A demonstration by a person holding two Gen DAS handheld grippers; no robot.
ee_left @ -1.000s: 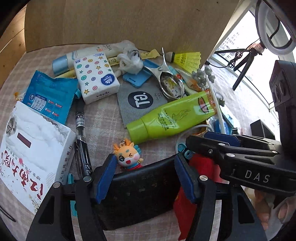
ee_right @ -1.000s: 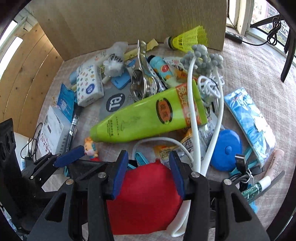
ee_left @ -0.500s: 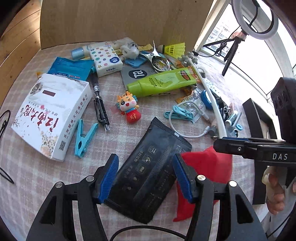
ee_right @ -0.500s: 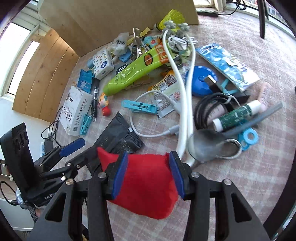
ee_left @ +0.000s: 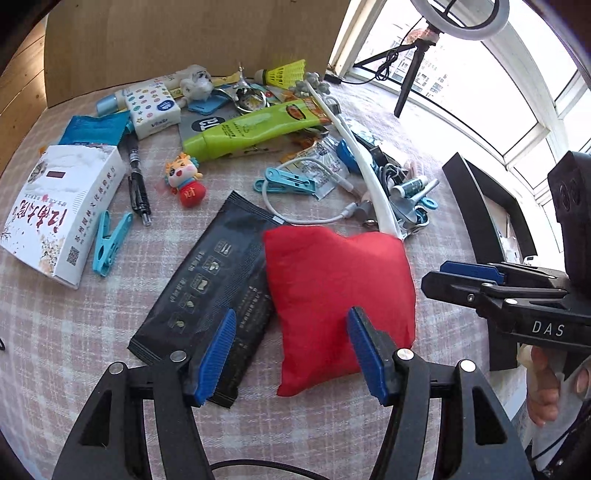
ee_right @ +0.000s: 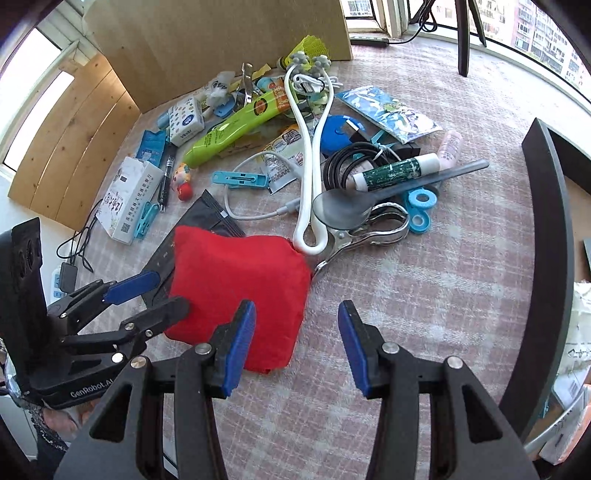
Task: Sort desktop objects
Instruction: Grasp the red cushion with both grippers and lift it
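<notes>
Lying diagonally: black packet (ee_left: 207,291), red pouch (ee_left: 340,291) overlapping.

This looks like a room in a flat set up for filming: a ring light (ee_left: 459,18) on a small tripod (ee_left: 406,70) stands by a wide window (ee_left: 491,92), and apartment blocks (ee_right: 535,33) show outside. The surface (ee_right: 424,288) wears a pink checked cloth and is screened behind by a cardboard sheet (ee_left: 184,40) with pale wood panelling (ee_right: 70,140) at the side. Household odds lie heaped on it: a tissue pack (ee_left: 153,109), clothes pegs (ee_left: 286,181), a badminton shuttlecock (ee_left: 284,72).
</notes>
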